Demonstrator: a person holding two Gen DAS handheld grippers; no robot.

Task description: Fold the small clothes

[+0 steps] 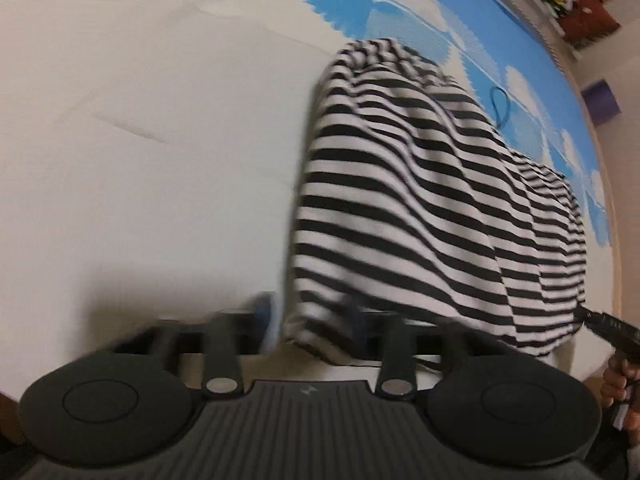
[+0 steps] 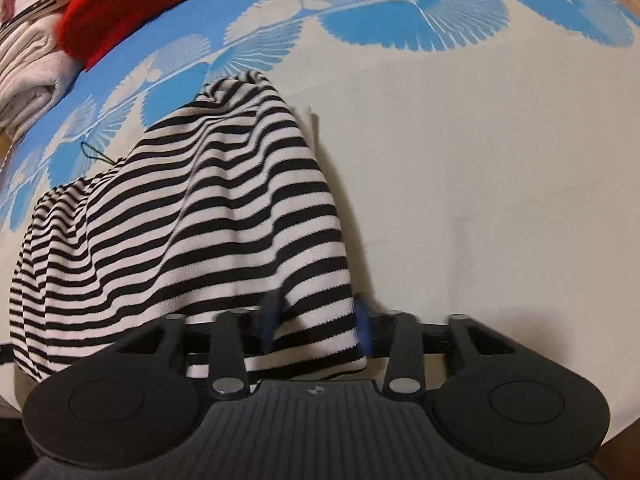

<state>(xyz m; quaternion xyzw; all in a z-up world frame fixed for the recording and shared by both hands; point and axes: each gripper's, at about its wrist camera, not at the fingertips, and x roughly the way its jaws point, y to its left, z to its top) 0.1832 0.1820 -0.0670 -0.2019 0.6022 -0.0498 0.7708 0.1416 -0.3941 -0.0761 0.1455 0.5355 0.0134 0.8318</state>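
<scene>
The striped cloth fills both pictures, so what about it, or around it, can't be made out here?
- Striped cloth: left wrist view, near edge blurred; the left tool fingers hide under it.
- Its left side, right wrist view: cut off by the picture edge.
- Right tool: blue fingers blurred; grip unclear.
- Red item: right wrist view, cut off at the top.

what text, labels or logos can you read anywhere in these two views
No readable words or numbers in either view.
Small pale emblem on the ribbed housing of the left gripper: a mark, not letters, too blurred to make out.
Similar emblem on the right gripper housing: a small cross-like sign, no text.
Striped garment, blue-patterned sheet, red cloth: no print or tag visible.
</scene>
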